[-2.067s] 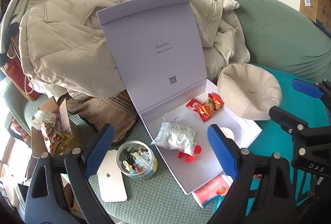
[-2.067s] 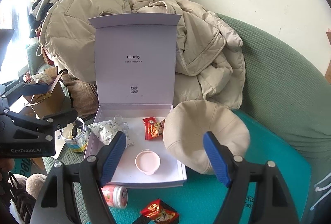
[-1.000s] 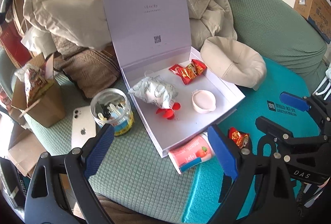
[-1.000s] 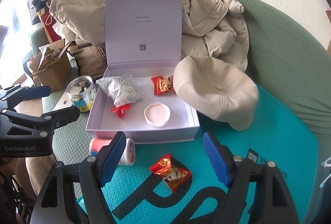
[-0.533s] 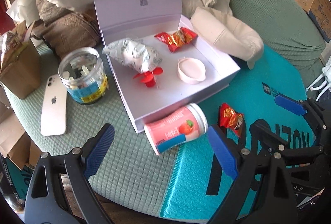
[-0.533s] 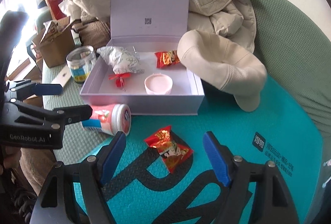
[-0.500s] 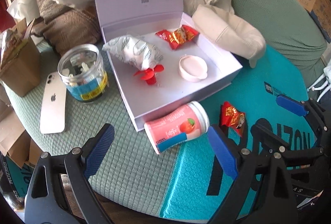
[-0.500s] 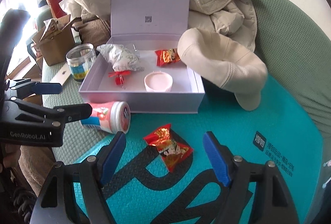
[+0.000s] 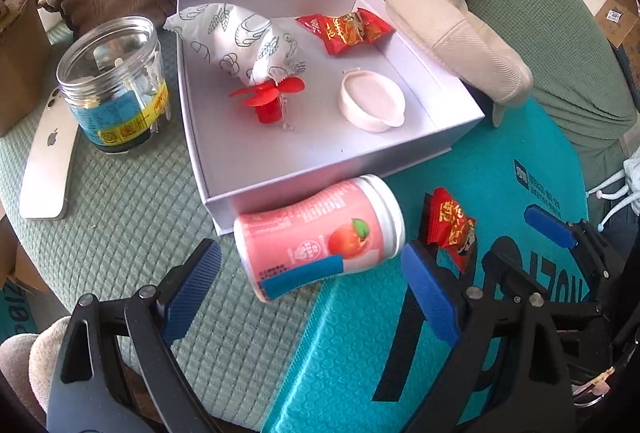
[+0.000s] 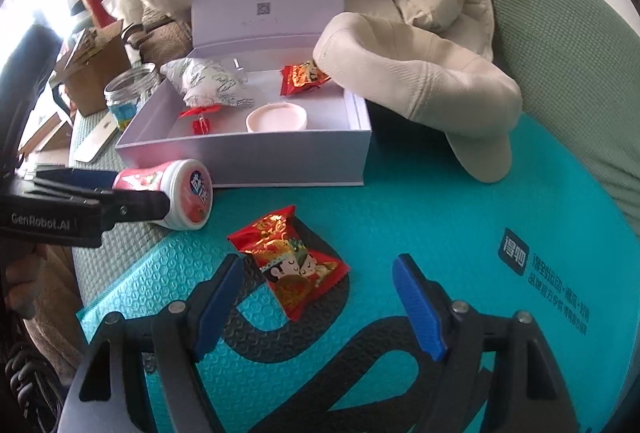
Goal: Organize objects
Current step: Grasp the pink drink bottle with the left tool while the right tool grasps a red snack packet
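Partly done. The box (image 9: pixel 460 131) already holds a patterned pouch (image 9: pixel 236 33), red candy (image 9: pixel 346 31) and pink lid (image 9: pixel 372 99). Outstanding: pink bottle (image 9: pixel 320 235) at its 6 o'clock wall, loose candy packet (image 10: pixel 294 259) on the mat. Left gripper (image 9: pixel 312 287) and right gripper (image 10: pixel 318 295) spread, empty.

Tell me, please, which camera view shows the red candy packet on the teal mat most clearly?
The right wrist view: the red candy packet lies flat, whole and printed side up, just ahead of the open right gripper. In the left wrist view it is smaller, seen at an angle behind a blue gripper pad.
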The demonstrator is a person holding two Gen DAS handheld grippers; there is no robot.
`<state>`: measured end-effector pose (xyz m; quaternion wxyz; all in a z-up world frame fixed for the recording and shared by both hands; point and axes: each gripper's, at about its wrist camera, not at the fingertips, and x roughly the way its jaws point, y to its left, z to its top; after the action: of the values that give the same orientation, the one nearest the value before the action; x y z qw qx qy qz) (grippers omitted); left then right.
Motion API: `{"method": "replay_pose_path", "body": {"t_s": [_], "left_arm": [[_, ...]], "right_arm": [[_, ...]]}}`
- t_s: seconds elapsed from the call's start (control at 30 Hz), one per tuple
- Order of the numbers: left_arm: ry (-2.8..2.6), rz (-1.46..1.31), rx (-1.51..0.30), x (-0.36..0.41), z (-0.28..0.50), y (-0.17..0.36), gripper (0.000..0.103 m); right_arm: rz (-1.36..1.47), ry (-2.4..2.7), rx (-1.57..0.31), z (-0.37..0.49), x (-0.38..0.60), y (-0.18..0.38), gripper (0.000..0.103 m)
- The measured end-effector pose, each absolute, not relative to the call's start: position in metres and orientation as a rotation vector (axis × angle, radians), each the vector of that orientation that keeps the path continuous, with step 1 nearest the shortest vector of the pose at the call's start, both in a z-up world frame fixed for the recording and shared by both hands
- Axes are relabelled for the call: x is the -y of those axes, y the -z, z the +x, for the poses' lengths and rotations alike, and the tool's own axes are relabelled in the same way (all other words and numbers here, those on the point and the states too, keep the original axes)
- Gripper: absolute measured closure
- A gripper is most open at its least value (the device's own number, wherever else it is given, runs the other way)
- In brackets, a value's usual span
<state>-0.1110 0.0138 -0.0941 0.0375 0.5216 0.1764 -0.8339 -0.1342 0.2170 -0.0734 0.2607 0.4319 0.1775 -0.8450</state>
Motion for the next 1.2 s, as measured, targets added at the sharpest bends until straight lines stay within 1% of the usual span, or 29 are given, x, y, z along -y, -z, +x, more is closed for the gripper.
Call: {"method": "replay_pose_path", "body": {"t_s": [0.1,0.23,0.4,0.47,0.63,0.73,0.8,0.83,0.87,0.9,0.93,0.97,1.0,1.03,1.07,1.1,1.2], "left_arm": [[2.542,1.591,-0.583,-0.014,-0.115,0.103,0.009],[2.555,1.571,-0.605,-0.015,-0.118,0.110,0.000],[2.526,1.589,-0.593,-0.016,-0.125,0.121,0.000],[2.496,1.621,-0.616,-0.012,-0.129,0.132,0.000],[2.553,1.579,-0.555,-0.016,-0.128,0.133,0.000],[2.597,1.537,-0.562,-0.016,-0.122,0.132,0.001],[2.615,1.485,-0.571,-0.014,-0.116,0.133,0.007],[2.624,1.462,-0.569,-0.014,-0.114,0.132,0.010],[2.631,1.446,-0.557,-0.015,-0.111,0.132,0.016],[2.633,1.440,-0.540,-0.015,-0.109,0.132,0.020],[2.633,1.438,-0.523,-0.016,-0.108,0.131,0.028],[2.627,1.439,-0.516,-0.016,-0.106,0.131,0.038],[2.624,1.437,-0.523,-0.015,-0.104,0.130,0.042],[2.623,1.435,-0.535,-0.013,-0.103,0.130,0.049],[2.623,1.439,-0.565,-0.011,-0.100,0.130,0.051],[2.627,1.441,-0.597,-0.010,-0.097,0.130,0.052],[2.633,1.431,-0.660,-0.006,-0.087,0.131,0.052]], "right_arm": [[1.165,2.261,-0.488,-0.139,-0.216,0.078,0.025],[1.162,2.231,-0.539,-0.146,-0.211,0.087,0.025],[1.155,2.174,-0.567,-0.153,-0.202,0.098,0.025],[1.177,2.157,-0.561,-0.157,-0.199,0.106,0.025],[1.210,2.164,-0.535,-0.160,-0.195,0.114,0.025],[1.213,2.162,-0.532,-0.154,-0.193,0.115,0.025],[1.199,2.156,-0.538,-0.149,-0.192,0.116,0.027],[1.191,2.157,-0.532,-0.146,-0.193,0.115,0.033],[1.190,2.155,-0.511,-0.144,-0.193,0.115,0.046],[1.195,2.156,-0.488,-0.142,-0.194,0.114,0.054],[1.214,2.166,-0.468,-0.139,-0.195,0.114,0.055],[1.222,2.167,-0.449,-0.137,-0.195,0.113,0.059],[1.221,2.165,-0.421,-0.134,-0.196,0.111,0.065],[1.214,2.174,-0.399,-0.130,-0.197,0.108,0.071],[1.225,2.177,-0.387,-0.126,-0.198,0.106,0.074],[1.234,2.180,-0.383,-0.123,-0.199,0.105,0.074],[1.262,2.205,-0.399,-0.113,-0.201,0.103,0.075]]}}
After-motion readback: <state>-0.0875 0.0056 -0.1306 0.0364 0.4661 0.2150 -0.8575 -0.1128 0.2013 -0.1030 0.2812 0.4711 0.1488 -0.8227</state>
